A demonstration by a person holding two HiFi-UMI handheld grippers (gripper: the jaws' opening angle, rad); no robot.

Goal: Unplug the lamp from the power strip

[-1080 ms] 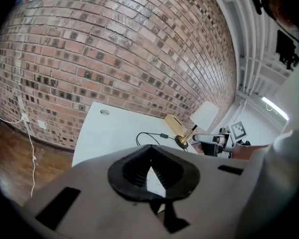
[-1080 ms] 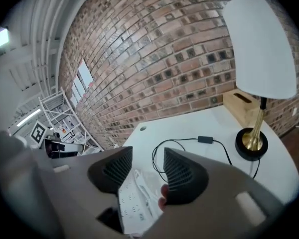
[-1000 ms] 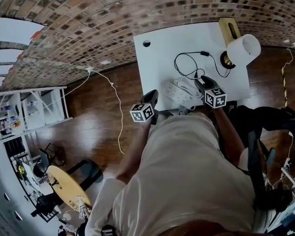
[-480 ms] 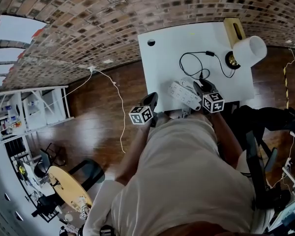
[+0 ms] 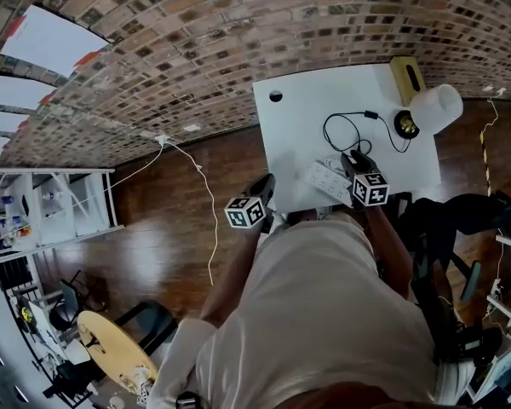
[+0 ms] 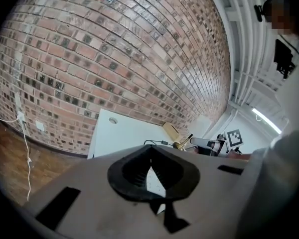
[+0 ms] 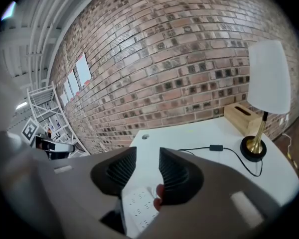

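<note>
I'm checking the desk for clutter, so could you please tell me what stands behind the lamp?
A wooden box with a slot on top stands behind the lamp, before the brick wall. The lamp covers one end; the box's contents cannot be seen.

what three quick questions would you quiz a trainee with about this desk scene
1. True or false: the lamp stands on the floor.
2. What sits next to the lamp's base, by the brick wall? A. a wooden box B. a mug C. a laptop
3. Which claw has its jaws apart?

Key
1. False: it stands on the desk.
2. A.
3. The right claw. Its jaws have just been closing, with nothing pinched between them. The left claw is shut.
</note>
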